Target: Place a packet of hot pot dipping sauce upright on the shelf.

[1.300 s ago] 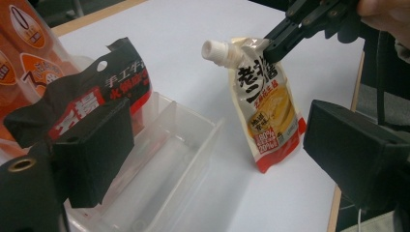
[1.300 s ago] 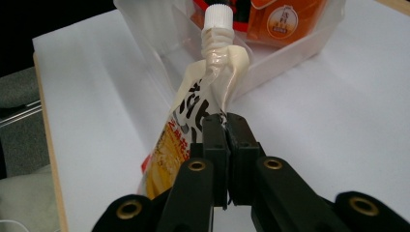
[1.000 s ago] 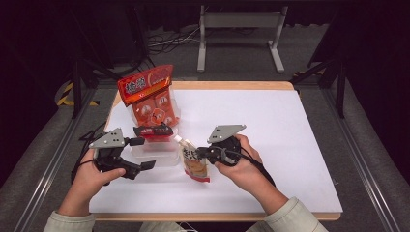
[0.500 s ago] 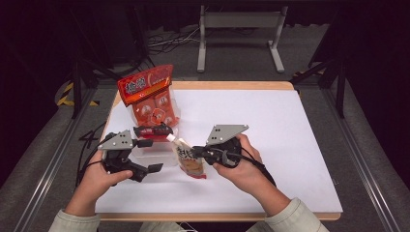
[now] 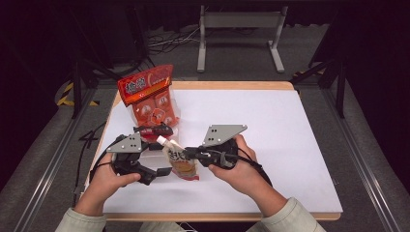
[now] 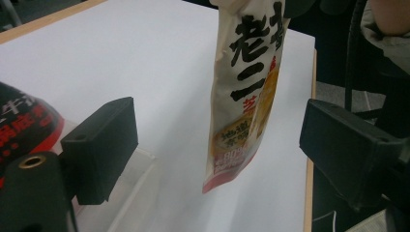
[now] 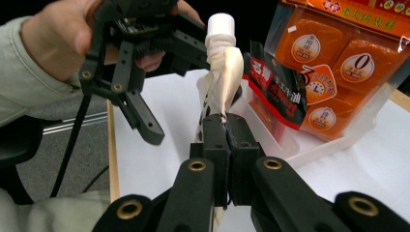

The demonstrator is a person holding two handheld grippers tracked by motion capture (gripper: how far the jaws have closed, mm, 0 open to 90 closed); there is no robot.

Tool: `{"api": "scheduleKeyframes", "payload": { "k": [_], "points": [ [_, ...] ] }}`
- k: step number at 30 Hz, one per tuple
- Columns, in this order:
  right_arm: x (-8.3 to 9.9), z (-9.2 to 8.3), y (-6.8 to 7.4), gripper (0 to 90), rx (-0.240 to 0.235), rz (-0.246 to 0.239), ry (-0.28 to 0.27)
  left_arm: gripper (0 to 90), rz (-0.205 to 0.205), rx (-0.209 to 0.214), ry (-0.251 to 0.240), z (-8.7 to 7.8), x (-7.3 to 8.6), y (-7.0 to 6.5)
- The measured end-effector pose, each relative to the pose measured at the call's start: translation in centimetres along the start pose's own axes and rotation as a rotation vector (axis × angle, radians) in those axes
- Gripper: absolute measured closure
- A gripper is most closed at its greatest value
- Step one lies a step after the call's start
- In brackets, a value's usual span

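A cream spouted pouch (image 5: 180, 162) with black characters and a white cap hangs just above the white table. My right gripper (image 5: 185, 153) is shut on its upper part; in the right gripper view the jaws pinch the pouch (image 7: 220, 82) below the cap (image 7: 220, 24). My left gripper (image 5: 159, 173) is open at the pouch's left. In the left gripper view the pouch (image 6: 246, 92) hangs between the two spread pads (image 6: 99, 145), touching neither.
A clear tray (image 5: 159, 137) behind the pouch holds a tall orange snack bag (image 5: 151, 99) and a small dark red sachet (image 5: 153, 130). White sheet (image 5: 270, 125) covers the wooden table, with open room to the right. Cables trail off the left edge.
The left gripper has slid right and nearer the pouch, jaws now either side of its lower part. The right gripper has lifted the pouch slightly and kept its hold.
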State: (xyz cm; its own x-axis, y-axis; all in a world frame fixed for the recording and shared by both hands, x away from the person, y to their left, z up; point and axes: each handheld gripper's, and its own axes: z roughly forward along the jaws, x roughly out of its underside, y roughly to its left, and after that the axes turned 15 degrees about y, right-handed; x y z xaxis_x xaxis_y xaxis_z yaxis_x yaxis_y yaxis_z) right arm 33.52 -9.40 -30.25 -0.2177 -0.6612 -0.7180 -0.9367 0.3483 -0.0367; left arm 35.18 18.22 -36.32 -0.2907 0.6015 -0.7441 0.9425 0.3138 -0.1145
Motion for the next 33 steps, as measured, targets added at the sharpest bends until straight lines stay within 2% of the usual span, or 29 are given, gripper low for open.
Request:
{"api": "scheduleKeyframes", "payload": {
  "k": [4, 9, 14, 16, 18, 21, 26, 29, 31, 33],
  "points": [
    [-0.1, 0.0, 0.2, 89.1, -0.01, -0.013, -0.014, 22.0, 0.025, 0.056, -0.001, 0.7, -0.1, -0.3],
    [-0.2, 0.0, 0.4, 89.1, -0.023, -0.027, -0.026, 27.3, 0.048, 0.091, 0.002, 1.4, -0.3, -0.5],
    [-0.3, 0.1, 0.6, 89.0, -0.033, -0.033, -0.043, 45.4, 0.072, 0.126, 0.01, 1.6, -0.4, -0.8],
    [-0.3, 0.1, 0.6, 89.0, -0.028, -0.034, -0.042, 54.9, 0.085, 0.101, 0.027, 1.5, -0.4, -0.9],
    [-0.3, 0.1, 0.6, 89.0, -0.029, -0.033, -0.042, 67.7, 0.09, 0.108, 0.031, 1.4, -0.4, -0.9],
    [-0.2, 0.1, 0.6, 88.8, -0.029, -0.032, -0.044, 75.0, 0.097, 0.118, 0.029, 1.3, -0.3, -0.9],
    [-0.1, 0.2, 0.5, 86.4, -0.037, -0.019, -0.048, 80.4, 0.093, 0.114, 0.04, 1.2, -0.3, -0.8],
    [0.0, 0.1, 0.3, 80.3, -0.046, -0.005, -0.065, 82.0, 0.089, 0.105, 0.053, 1.1, -0.3, -0.7],
    [0.1, -0.1, 0.3, 76.8, -0.025, -0.003, -0.076, 82.5, 0.083, 0.103, 0.058, 1.0, -0.3, -0.7],
    [0.1, -0.2, 0.3, 72.7, -0.024, 0.001, -0.083, 82.9, 0.081, 0.102, 0.051, 1.0, -0.4, -0.6]
  ]
}}
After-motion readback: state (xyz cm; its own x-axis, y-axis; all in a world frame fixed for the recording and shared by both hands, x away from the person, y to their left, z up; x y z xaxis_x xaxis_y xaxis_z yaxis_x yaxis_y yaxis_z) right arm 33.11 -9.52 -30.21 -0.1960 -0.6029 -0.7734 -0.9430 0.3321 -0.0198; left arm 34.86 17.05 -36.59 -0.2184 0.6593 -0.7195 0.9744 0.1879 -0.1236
